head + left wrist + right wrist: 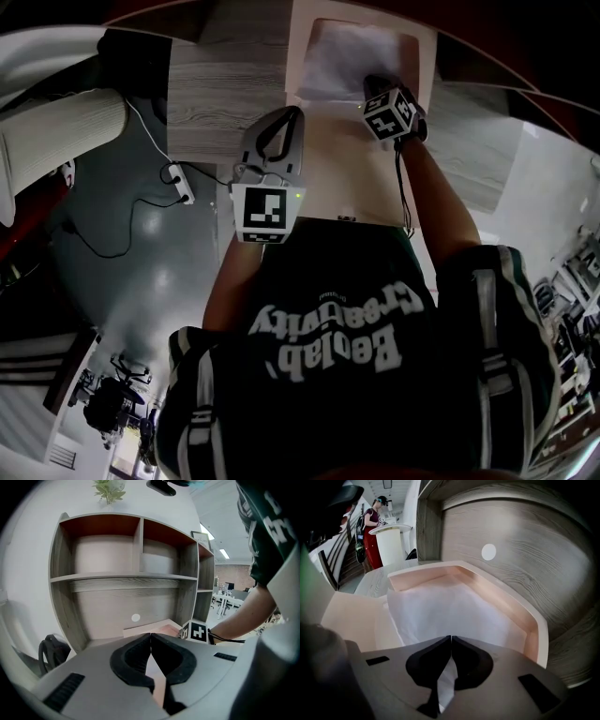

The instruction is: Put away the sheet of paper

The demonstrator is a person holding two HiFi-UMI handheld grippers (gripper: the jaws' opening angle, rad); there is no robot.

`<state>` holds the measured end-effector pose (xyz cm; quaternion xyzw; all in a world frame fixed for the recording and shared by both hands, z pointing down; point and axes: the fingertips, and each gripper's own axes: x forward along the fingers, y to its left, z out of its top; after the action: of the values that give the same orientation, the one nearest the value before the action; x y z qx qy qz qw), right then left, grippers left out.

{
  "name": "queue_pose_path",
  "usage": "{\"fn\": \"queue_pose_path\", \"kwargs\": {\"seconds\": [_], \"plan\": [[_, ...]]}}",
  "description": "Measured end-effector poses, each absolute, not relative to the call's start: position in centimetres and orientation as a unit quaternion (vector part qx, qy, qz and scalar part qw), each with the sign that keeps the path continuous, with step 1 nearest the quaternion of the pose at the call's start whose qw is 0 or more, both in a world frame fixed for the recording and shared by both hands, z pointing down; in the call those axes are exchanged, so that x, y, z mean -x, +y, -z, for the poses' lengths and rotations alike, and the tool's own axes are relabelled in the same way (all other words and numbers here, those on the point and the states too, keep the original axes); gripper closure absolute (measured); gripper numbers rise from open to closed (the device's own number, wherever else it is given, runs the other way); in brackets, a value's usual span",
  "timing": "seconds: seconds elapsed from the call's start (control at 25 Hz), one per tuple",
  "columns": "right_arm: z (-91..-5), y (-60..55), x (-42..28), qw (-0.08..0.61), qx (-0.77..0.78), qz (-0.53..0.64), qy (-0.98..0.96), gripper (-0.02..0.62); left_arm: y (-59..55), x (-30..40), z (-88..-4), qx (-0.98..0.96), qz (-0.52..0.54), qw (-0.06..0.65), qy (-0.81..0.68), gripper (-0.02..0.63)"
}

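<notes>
The sheet of paper [450, 606] lies in the pink tray [536, 625] at the counter's [216, 94] far side, its near edge pinched in the closed right tongs [451, 640]. The left tongs [151, 637] are closed and empty. The sheet is probably light and limp and creases easily, so an edge grip suits it.

The head view is dim, corners black, edges bowed; a pale sheen lies on the floor [155, 272] left of the left gripper [286, 127]. The left gripper view is bright and even, ceiling strip lights [224, 553] glowing far right. Ahead of the right gripper [451, 638], soft light whitens the sheet of paper [450, 611]; dark vignetting rings it.
</notes>
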<state>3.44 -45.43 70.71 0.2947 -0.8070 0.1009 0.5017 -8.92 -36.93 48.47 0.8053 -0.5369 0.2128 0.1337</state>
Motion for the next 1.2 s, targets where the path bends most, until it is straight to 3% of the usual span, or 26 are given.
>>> {"fn": "queue_pose_path", "kwargs": {"seconds": [1.2], "plan": [[-67.1,-48.3,-2.8,0.469,-0.339,-0.06,-0.813,0.561,-34.8,9.9,-48.1,-0.799,-0.223,0.136,-0.541,0.588]]}}
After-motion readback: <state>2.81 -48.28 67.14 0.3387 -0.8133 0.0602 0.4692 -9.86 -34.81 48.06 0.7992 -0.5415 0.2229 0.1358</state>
